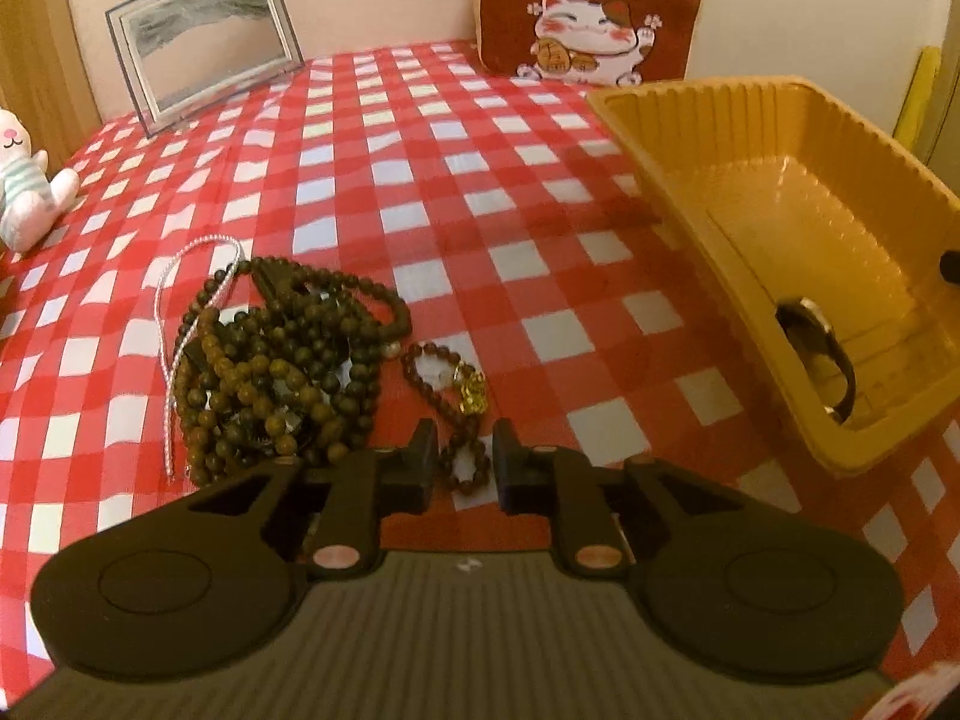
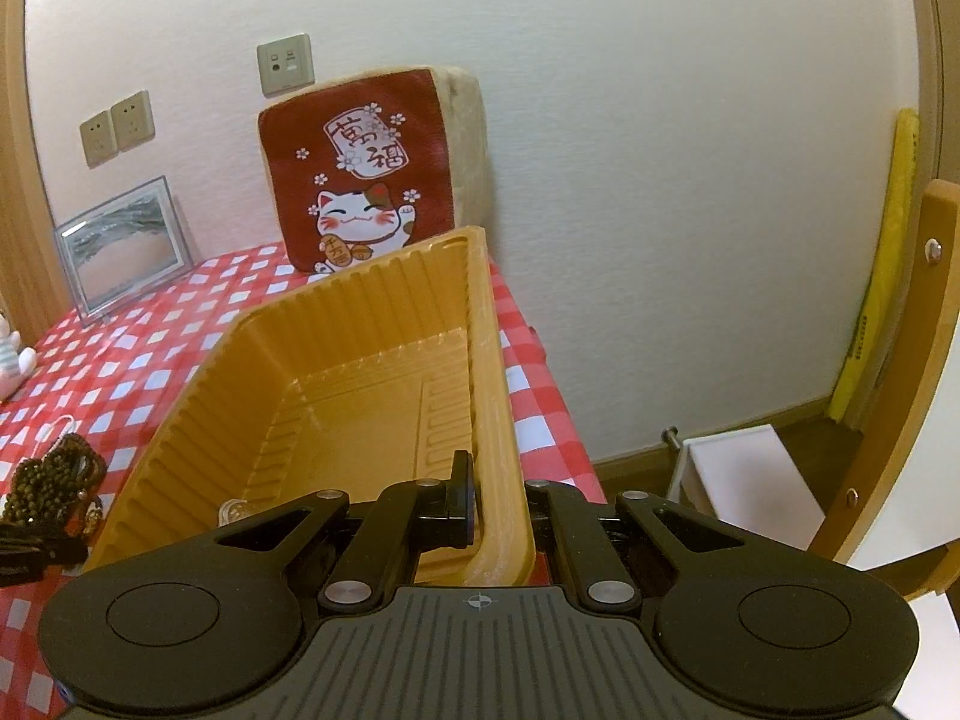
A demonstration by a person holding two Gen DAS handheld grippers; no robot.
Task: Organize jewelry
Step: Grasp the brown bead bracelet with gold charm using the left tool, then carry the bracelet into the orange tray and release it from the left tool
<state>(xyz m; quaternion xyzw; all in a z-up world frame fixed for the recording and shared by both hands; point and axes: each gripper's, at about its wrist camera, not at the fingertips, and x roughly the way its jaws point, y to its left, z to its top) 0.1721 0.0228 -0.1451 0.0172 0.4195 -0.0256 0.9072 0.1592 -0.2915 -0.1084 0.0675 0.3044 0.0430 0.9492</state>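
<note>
Black fingers of the left gripper point(image 1: 462, 459) stood a little apart, low over the red-and-white checked tablecloth point(image 1: 420, 192). Between them lay the near loop of a small dark-red bead bracelet point(image 1: 447, 396); neither pad could be seen pressing on it. The bracelet ran away from the fingertips, and its gold charm point(image 1: 470, 391) sat just beyond them. Just left of the left finger and beyond it lay a heap of brown bead strands point(image 1: 282, 360), with a thin white cord point(image 1: 180, 324) looping along the heap's far left side. Well to the right of the fingers stood the yellow plastic tray point(image 1: 672, 120), and inside it, near its close end, a dark bangle point(image 1: 819, 354) rested on the floor of the tray.

On the other side, the right gripper point(image 2: 498, 498) was closed on the tray's point(image 2: 336, 324) right-hand wall: the left finger sat inside the tray against the wall, while the right finger was outside it and mostly hidden behind the rim. Far beyond both pairs of fingers, a red cushion with a beckoning cat point(image 2: 360, 180) leaned on the wall, and a small picture frame point(image 1: 204, 42) stood to its left. A white plush toy point(image 1: 27, 186) sat at the far left edge of the table.
</note>
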